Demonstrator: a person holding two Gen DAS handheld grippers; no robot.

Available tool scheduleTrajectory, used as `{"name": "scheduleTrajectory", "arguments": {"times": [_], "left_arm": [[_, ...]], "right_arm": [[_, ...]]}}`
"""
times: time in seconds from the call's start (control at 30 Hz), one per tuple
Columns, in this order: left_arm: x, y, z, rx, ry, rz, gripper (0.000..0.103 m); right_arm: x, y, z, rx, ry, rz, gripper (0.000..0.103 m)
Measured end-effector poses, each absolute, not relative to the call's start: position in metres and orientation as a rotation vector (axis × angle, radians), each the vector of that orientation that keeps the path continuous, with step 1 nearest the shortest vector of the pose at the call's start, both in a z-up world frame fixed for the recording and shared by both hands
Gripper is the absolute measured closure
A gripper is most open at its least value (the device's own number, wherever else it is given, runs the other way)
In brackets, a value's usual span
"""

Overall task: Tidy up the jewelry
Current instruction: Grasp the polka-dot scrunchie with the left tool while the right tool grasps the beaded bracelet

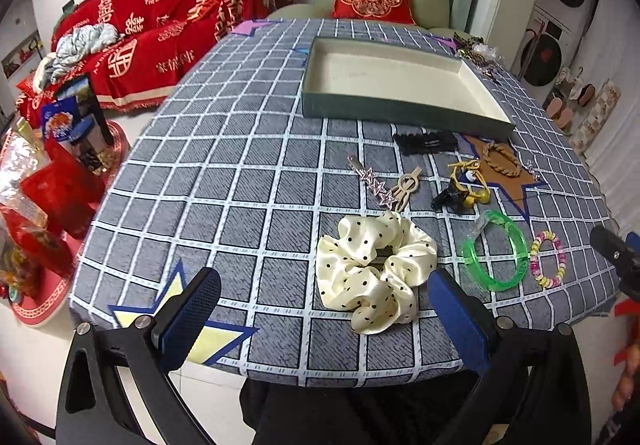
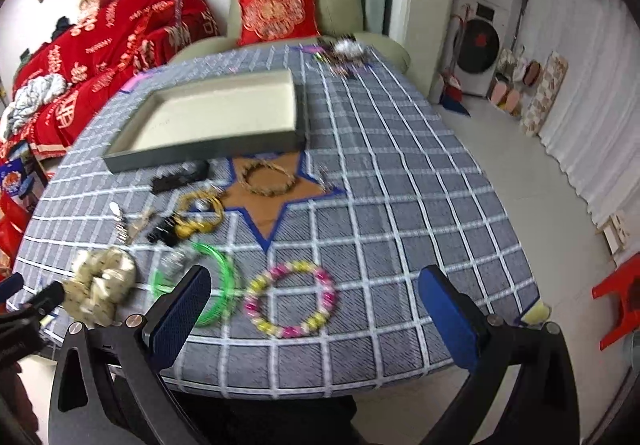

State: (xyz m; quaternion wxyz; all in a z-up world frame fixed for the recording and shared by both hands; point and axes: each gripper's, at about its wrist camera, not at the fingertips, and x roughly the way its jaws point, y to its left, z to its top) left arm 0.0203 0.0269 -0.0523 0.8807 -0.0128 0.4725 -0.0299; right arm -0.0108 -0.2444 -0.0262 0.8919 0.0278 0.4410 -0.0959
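Note:
A cream polka-dot scrunchie (image 1: 372, 269) lies near the table's front edge, between the fingers of my open left gripper (image 1: 324, 309), which hovers over it empty. A green bangle (image 1: 496, 253) and a pink-and-yellow bead bracelet (image 1: 549, 259) lie to its right. My open right gripper (image 2: 316, 309) hovers over the bead bracelet (image 2: 290, 299), with the green bangle (image 2: 200, 281) by its left finger. An empty grey-green box (image 1: 400, 83) stands further back; it also shows in the right wrist view (image 2: 216, 121).
Between box and scrunchie lie a star hair clip (image 1: 374, 185), a beige clip (image 1: 406, 185), a black clip (image 1: 426, 143), a yellow-black piece (image 1: 466, 185) and a braided ring (image 1: 502, 159). More jewelry (image 2: 344, 53) sits at the far corner. A green armchair stands behind the table.

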Motion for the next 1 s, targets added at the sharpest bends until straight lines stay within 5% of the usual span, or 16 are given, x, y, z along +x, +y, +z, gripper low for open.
{"name": "scheduleTrajectory", "arguments": {"times": [0.5,0.7,0.8,0.9,0.93,1.0], "left_arm": [[0.048,0.002,-0.078,0.015,1.023,-0.224,0.0],[0.056,-0.01,-0.094,0.038,1.075,-0.249,0.01],[0.055,-0.016,-0.093,0.067,1.058,-0.26,0.021],[0.053,-0.02,-0.091,0.081,1.045,-0.285,0.05],[0.052,-0.02,-0.09,0.079,1.043,-0.295,0.062],[0.051,-0.019,-0.088,0.059,1.049,-0.315,0.069]], "right_arm": [[0.011,-0.269,-0.091,0.047,1.109,-0.226,0.0],[0.015,-0.267,-0.1,0.054,1.119,-0.205,0.0],[0.016,-0.27,-0.102,0.096,1.125,-0.177,0.004],[0.017,-0.265,-0.099,0.08,1.12,-0.152,0.014],[0.016,-0.263,-0.098,0.074,1.117,-0.144,0.021],[0.013,-0.256,-0.095,0.057,1.114,-0.123,0.034]]}}
